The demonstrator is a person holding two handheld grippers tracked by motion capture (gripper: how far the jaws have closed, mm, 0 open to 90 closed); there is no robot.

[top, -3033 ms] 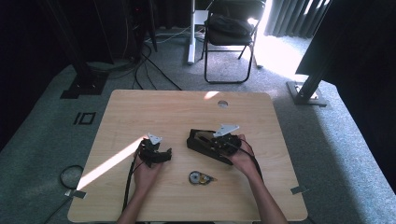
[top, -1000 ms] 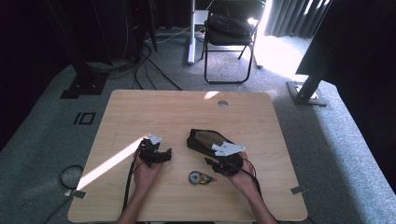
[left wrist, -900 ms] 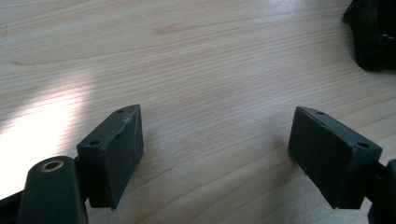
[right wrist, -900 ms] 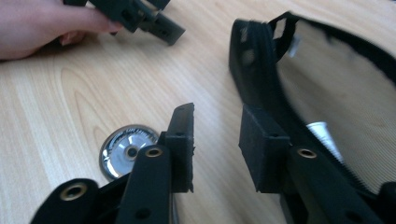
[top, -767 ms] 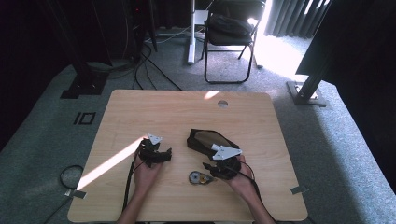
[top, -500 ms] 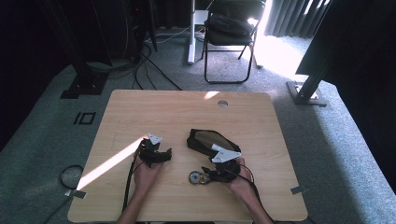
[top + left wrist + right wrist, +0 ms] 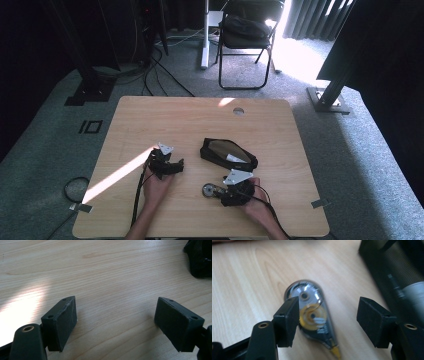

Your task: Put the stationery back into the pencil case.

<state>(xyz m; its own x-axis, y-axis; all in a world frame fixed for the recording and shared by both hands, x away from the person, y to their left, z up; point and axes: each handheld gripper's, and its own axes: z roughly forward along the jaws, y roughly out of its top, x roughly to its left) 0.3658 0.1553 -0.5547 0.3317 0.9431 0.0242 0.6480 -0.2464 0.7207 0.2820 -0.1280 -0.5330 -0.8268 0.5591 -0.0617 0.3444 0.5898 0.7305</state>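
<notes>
Tape dispenser: a clear teardrop-shaped correction tape dispenser [image 7: 312, 320] with a yellow inner wheel and a yellow tip lies flat on the table; in the high view it [image 7: 210, 190] sits near the front edge, right of centre.
Right gripper: the right gripper [image 7: 325, 322] has its jaws spread apart over the dispenser, released, gripping nothing. The left-hand jaw overlaps the dispenser's edge in this view; contact cannot be told. The other jaw stands clear of it. In the high view this gripper [image 7: 235, 187] is just beside the dispenser.
Right hand: the right hand [image 7: 257, 205] holds this gripper from behind.
Black case: a black case [image 7: 227, 154] lies just behind the right gripper, close to the dispenser; a dark mesh side [image 7: 392, 272] is near the right jaw.
Left gripper: the left gripper [image 7: 115, 322] is released, jaws wide apart over bare wood. It [image 7: 167, 162] sits left of the case, well apart from the dispenser.
Left hand: the left hand [image 7: 157, 182] holds it.
Table: light wooden table [image 7: 175, 120], with a sunlit stripe [image 7: 117, 175] towards the left.
Surroundings: a folding chair [image 7: 247, 37] stands beyond the table on grey carpet.
</notes>
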